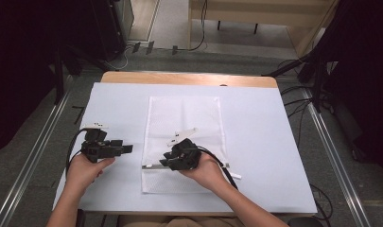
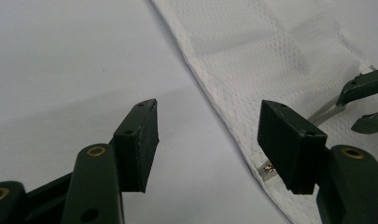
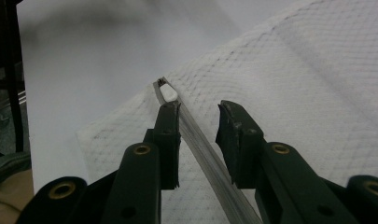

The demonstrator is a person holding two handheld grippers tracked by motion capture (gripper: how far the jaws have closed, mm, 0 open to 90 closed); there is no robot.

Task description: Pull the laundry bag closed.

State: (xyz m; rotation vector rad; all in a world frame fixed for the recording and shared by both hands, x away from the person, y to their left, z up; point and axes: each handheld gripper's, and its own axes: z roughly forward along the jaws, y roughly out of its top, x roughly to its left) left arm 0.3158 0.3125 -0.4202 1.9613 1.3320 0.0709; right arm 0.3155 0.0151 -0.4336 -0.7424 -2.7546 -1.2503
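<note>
Right gripper [image 3: 198,140]: jaws part open, straddling the zipper [image 3: 200,144] of the mesh bag [image 1: 184,118], nothing clamped.
Left gripper [image 2: 207,140]: jaws wide, empty, just beside the bag's left edge where the zipper ends.
Risk: a shallow pinch could slide off the thin metal pull (small and slick), or catch mesh and drag the bag.
Materials: soft white netted fabric, flat rectangle; narrow grey zipper strip; smooth pale table cover [image 1: 265,142].
</note>
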